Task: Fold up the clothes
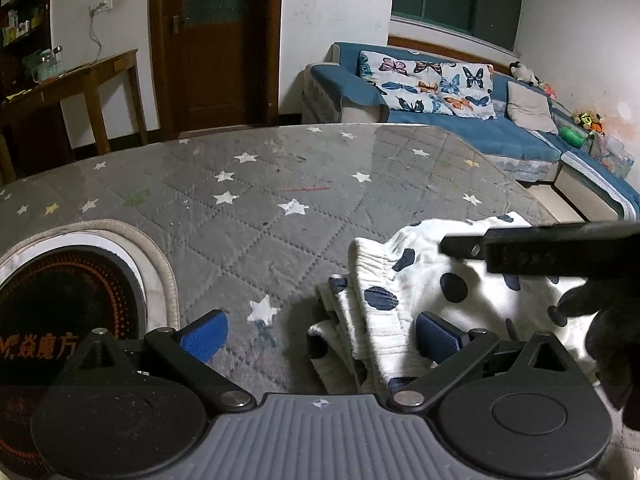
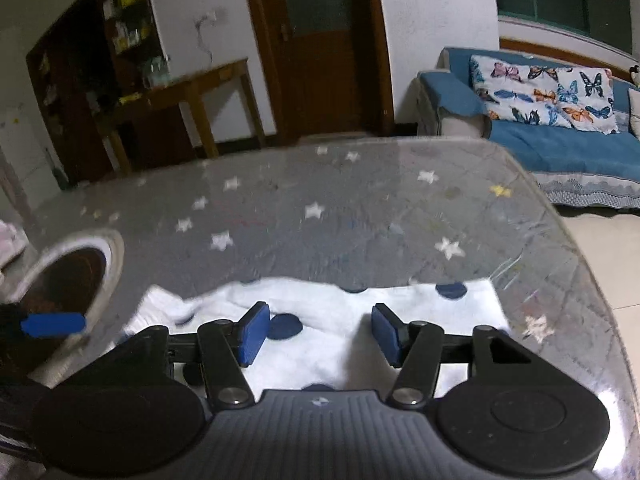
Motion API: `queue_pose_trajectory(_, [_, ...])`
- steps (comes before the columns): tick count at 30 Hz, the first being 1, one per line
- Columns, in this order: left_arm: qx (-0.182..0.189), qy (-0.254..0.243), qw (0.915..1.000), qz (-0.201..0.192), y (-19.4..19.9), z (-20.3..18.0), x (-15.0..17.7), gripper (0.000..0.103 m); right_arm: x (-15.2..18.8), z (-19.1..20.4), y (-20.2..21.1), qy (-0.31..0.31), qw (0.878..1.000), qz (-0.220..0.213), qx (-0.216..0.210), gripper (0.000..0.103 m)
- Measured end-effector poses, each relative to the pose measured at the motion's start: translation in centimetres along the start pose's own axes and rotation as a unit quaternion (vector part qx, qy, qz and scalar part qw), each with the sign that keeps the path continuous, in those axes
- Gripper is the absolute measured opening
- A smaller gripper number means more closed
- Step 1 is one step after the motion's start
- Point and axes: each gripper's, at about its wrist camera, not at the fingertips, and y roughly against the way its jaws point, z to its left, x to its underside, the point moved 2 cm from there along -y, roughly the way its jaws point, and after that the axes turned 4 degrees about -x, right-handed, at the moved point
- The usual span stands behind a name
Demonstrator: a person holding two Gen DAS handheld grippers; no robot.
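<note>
- One piece of clothing [image 1: 416, 280], white with big dark blue dots, lies on the near right part of the surface [image 1: 240, 208]. Its stretchy ribbed band is bunched in a few layers at its left end.
- It looks partly folded, but I cannot tell how many folds are done.
- Both blue pads of the left hand-held gripper [image 1: 320, 334] are spread wide and hold nothing. One pad sits over the bare quilted cover and the other over the cloth.
- Low over the middle of the cloth, the right hand-held gripper [image 2: 316, 334] has its pads apart too, with nothing between them. In the left view its dark arm reaches across the far side of the cloth.
- What could go wrong: the bunched band has many layers. A pinch there might catch only the top one, and the fold would come out crooked.
- The cover looks shiny, like clear plastic on top, so I think the cloth could slide when pulled.
- A round cut-out [image 1: 72, 292] with a dark heater plate sits at the left, well apart from the cloth. Dragging the cloth that way could drop an edge into it.
- Behind the surface are a blue sofa [image 1: 460, 120] with a butterfly pillow [image 1: 432, 84] and a brown door [image 1: 216, 40].
</note>
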Motion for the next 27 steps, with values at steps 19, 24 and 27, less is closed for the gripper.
queue_pose_trajectory(19, [-0.005,-0.002,1.0,-0.006,1.1,0.4,1.0,0.103,5.7,3.7,4.9,0.078,0.997,-0.011,-0.003,0.079])
queue_pose_trajectory(24, [-0.003,-0.001,0.9999,-0.012,1.6,0.6,1.2,0.103,5.9,3.9,5.8,0.072,0.997,-0.027,0.002,0.084])
queue_pose_trajectory(27, [0.002,0.0,0.9999,-0.016,2.2,0.7,1.3,0.103,6.1,3.9,6.4,0.073,0.997,-0.032,0.006,0.088])
